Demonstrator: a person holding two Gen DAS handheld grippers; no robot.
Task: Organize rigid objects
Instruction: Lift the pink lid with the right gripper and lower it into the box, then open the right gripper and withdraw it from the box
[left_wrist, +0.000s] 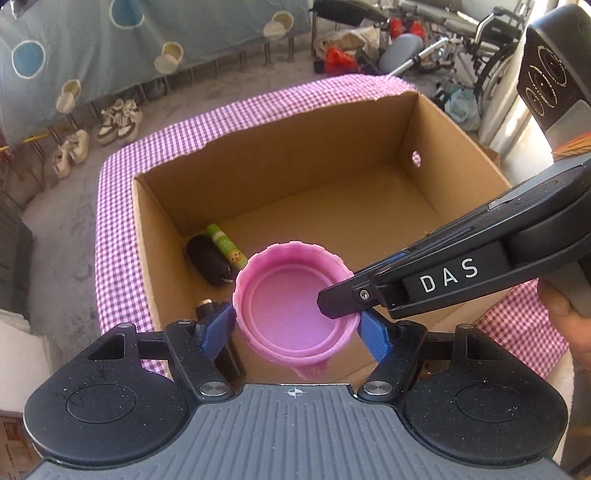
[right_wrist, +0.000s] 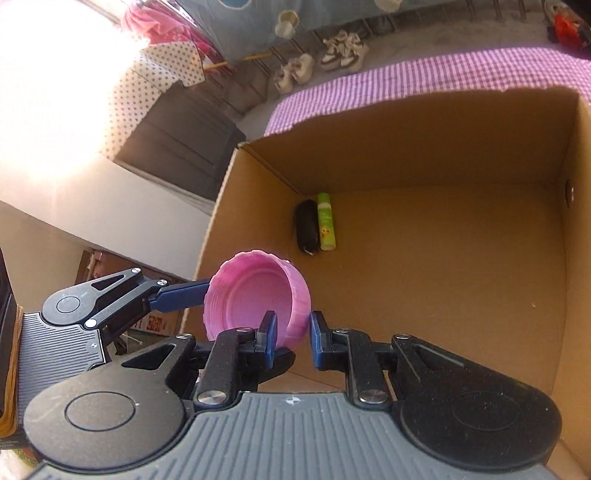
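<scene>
A pink ribbed plastic lid (left_wrist: 295, 302) hangs above the near edge of an open cardboard box (left_wrist: 280, 162), hollow side up. My left gripper (left_wrist: 295, 326) is shut on the lid, one blue finger on each side. My right gripper (right_wrist: 292, 332) straddles the lid's rim (right_wrist: 295, 306), one finger inside and one outside; a small gap shows at the outer finger. In the left wrist view the right gripper (left_wrist: 332, 306) reaches in from the right. The box (right_wrist: 443, 258) holds a black case (right_wrist: 306, 229) and a green tube (right_wrist: 325, 221) in its far left corner.
The box stands on a table with a pink checked cloth (left_wrist: 118, 229). A dark cylindrical object (left_wrist: 208, 306) lies in the box's near left corner. Shoes (left_wrist: 118, 122) and a wheelchair (left_wrist: 480, 55) stand on the floor beyond.
</scene>
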